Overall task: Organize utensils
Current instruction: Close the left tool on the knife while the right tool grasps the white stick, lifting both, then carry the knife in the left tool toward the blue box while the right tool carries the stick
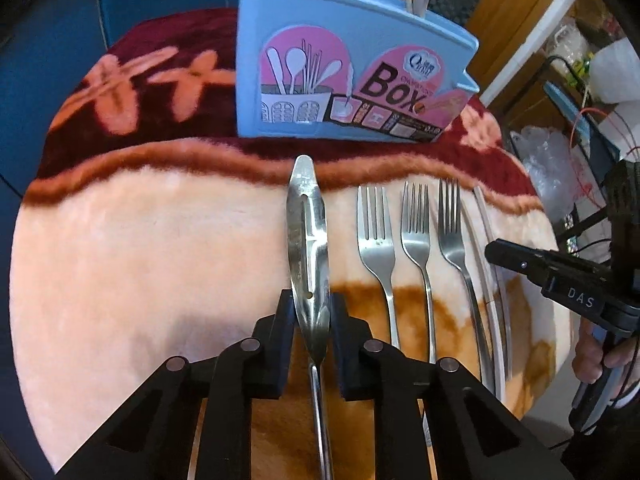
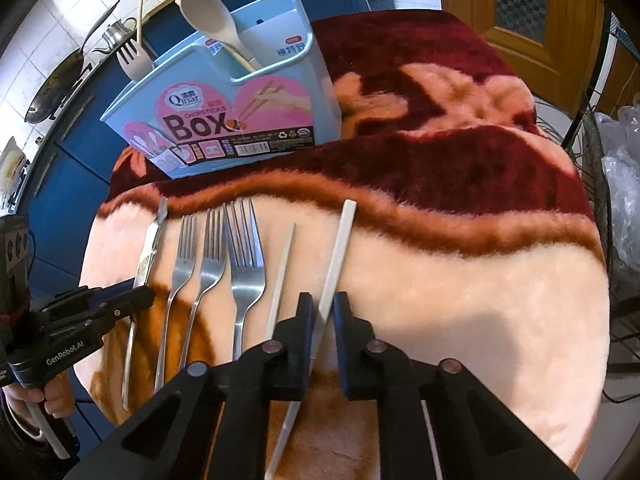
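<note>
Spoon (image 1: 308, 236) sits clamped on edge between our left gripper (image 1: 310, 316) fingers; our right gripper (image 2: 321, 312) pinches a white chopstick (image 2: 335, 260). Three forks (image 1: 416, 236) lie beside, blue box (image 1: 344, 68) beyond the fingertips.

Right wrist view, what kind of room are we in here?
Most likely a home kitchen. A wok and a kettle sit on a blue counter against white wall tiles, behind the utensil box on the blanket-covered table.
</note>
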